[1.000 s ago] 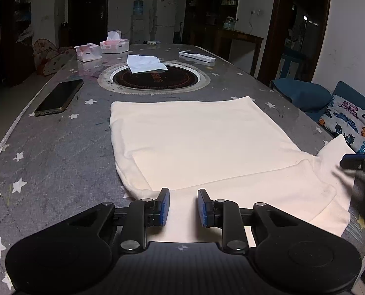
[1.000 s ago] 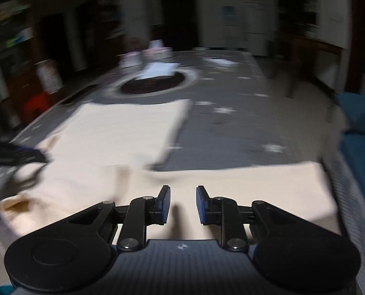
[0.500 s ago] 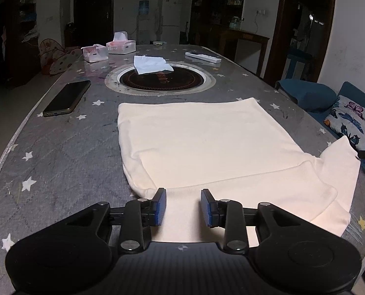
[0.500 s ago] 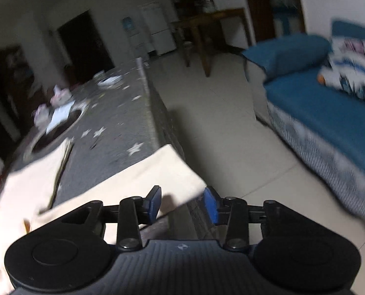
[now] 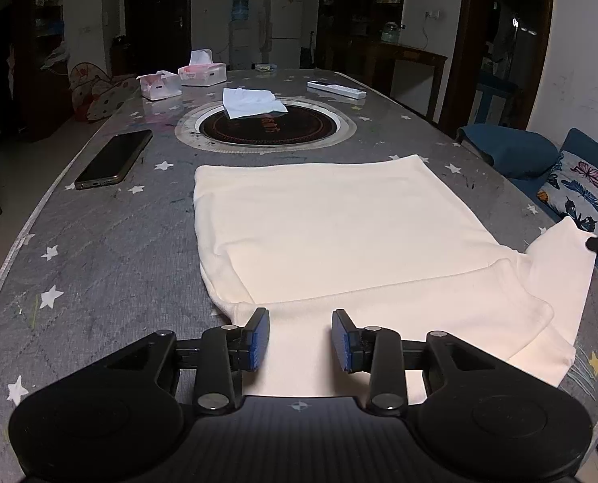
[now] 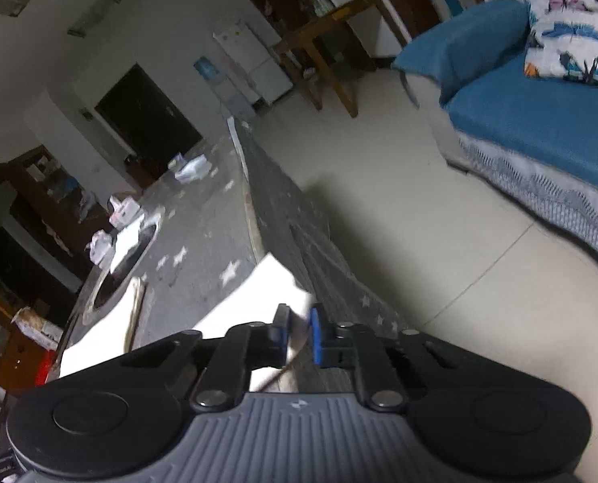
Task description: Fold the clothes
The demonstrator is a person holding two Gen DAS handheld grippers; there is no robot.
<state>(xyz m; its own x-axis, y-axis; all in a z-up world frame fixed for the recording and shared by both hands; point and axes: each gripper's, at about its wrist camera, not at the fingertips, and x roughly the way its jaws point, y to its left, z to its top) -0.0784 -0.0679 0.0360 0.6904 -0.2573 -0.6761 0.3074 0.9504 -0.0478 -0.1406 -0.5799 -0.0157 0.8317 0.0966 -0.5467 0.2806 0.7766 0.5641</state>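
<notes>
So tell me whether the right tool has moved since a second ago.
Yes. The right tool swung from over the cloth to the table edge, rolled, and now pinches its corner.

Grey starred table (image 5: 110, 249) bearing cream garment (image 5: 339, 233), phone (image 5: 114, 159), tissue boxes (image 5: 202, 72)
</notes>
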